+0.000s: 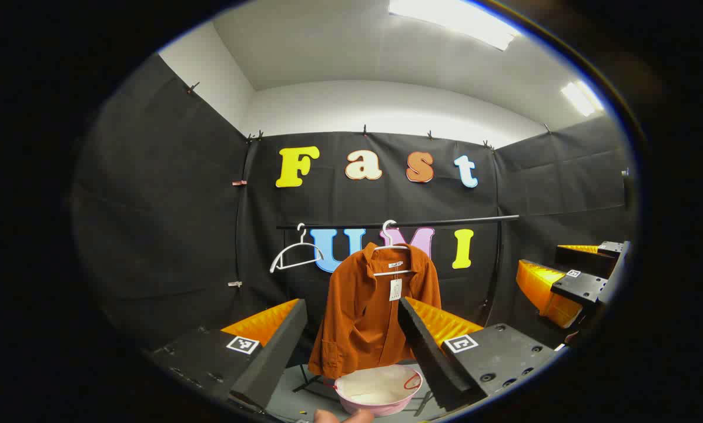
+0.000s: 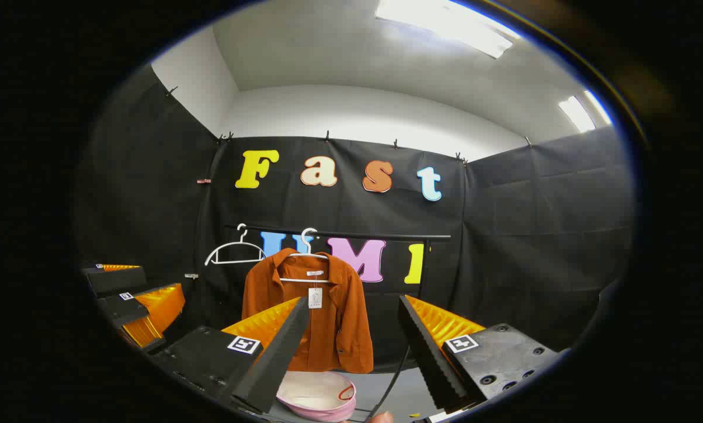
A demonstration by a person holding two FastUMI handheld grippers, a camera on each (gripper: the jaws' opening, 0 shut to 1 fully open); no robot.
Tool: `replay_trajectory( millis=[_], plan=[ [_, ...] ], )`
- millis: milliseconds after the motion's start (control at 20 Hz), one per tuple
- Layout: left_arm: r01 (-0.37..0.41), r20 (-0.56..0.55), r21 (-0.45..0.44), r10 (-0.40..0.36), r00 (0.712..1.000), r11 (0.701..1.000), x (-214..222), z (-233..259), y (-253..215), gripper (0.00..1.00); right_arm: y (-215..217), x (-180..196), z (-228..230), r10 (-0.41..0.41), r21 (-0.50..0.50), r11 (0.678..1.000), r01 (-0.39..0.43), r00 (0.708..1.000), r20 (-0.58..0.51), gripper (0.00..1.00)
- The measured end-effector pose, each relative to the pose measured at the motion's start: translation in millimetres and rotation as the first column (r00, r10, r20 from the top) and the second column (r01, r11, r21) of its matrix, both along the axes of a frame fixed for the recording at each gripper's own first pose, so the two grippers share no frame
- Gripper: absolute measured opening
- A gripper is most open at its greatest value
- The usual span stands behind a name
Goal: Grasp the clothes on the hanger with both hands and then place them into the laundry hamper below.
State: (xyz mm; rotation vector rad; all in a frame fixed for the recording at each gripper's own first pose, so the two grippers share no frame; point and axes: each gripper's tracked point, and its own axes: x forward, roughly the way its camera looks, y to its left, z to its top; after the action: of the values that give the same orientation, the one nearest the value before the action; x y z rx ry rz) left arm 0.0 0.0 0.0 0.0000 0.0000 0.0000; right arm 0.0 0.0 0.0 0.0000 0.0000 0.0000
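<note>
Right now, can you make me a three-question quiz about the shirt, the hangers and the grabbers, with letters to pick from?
1. Where is the pink hamper?
A. On the floor under the orange shirt
B. Hooked on the rail
C. On a shelf above the shirt

2. How many white hangers are on the black rail?
A. One
B. Two
C. Four

3. How do the jaws of the left gripper and the right gripper stand?
A. Both shut on the shirt
B. One shut on a hanger
C. Both open, holding nothing

Answers:
1. A, since the hamper sits low, right beneath the shirt's hem.
2. B, since an empty hanger hangs beside the hanger carrying the shirt.
3. C, since each pair of jaws shows a wide gap, with the shirt farther off.
</note>
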Motion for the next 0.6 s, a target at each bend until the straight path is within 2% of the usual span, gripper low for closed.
replay_trajectory(
  millis=[400,600],
  plan=[
    [-0.010,0.002,0.011,0.010,1.000,1.000,-2.0,-2.7,-0.1,0.98,6.6,-1.8,-5.4,0.006,0.000,1.000,-0.006,1.000,-0.022,0.98],
    [-0.006,0.000,0.018,0.006,1.000,1.000,0.5,-3.6,0.1,0.98,0.7,1.1,-6.9,-0.020,0.001,1.000,0.020,0.999,-0.025,0.98]
  ],
)
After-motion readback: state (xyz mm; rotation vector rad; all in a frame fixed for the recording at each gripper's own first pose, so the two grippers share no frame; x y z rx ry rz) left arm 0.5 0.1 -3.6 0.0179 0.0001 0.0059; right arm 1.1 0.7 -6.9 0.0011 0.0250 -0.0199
